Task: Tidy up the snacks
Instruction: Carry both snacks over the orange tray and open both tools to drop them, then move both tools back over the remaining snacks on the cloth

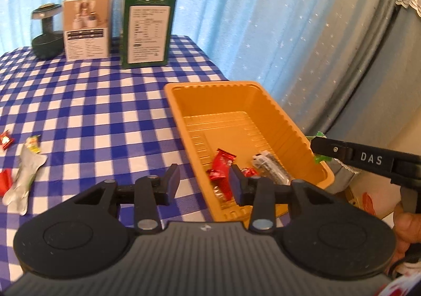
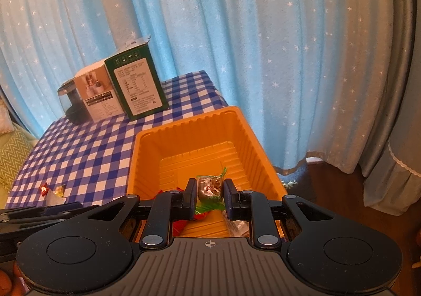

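Over the orange tray (image 2: 147, 154), the right gripper (image 2: 209, 196) hangs with its fingers pinched on a green-edged candy (image 2: 209, 187). On the tray floor lie red wrappers (image 1: 222, 162) and a clear packet (image 1: 269, 167). Left gripper (image 1: 204, 183) sits at the tray's near-left rim — fingers spread wide, holding nothing. More snacks lie on the checked cloth (image 1: 105, 117) to the left: a white packet (image 1: 22, 180), a red candy (image 1: 5, 140). Two boxes (image 1: 118, 27) stand at the back.
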`<state>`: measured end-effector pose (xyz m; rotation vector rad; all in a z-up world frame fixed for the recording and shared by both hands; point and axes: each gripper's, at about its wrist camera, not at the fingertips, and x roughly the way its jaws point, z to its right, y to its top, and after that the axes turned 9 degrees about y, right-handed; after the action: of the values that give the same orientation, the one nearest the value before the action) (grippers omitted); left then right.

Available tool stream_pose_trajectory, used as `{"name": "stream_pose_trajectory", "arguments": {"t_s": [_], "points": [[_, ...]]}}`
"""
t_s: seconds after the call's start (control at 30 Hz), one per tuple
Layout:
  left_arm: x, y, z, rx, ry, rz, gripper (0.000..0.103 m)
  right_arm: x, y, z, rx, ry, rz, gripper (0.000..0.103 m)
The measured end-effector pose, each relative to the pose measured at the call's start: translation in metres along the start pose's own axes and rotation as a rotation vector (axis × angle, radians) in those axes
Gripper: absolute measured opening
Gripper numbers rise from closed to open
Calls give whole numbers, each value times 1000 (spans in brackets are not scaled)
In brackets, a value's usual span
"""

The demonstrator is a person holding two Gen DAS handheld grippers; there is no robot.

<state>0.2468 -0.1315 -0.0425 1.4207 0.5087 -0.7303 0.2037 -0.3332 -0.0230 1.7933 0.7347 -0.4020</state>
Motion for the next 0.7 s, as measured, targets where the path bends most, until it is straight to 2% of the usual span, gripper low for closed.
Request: {"name": "stream_pose_trajectory", "arguments": {"t_s": [0.27,0.3,0.33,0.4,0.7], "points": [[-15,-6,-16,-25,28,19,38,17,2,-5,32,75,-31,22],[-16,-6,-17,-26,29,20,38,18,3,-4,43,84,-32,28],[-18,-7,-19,-27,30,21,38,19,4,-4,53,84,-29,47],[-22,-10,-22,-31,33,23,39,15,4,-1,73,79,-5,63],[-40,-21,-43,-55,58,31,46,-11,0,-6,97,47,6,63]]}}
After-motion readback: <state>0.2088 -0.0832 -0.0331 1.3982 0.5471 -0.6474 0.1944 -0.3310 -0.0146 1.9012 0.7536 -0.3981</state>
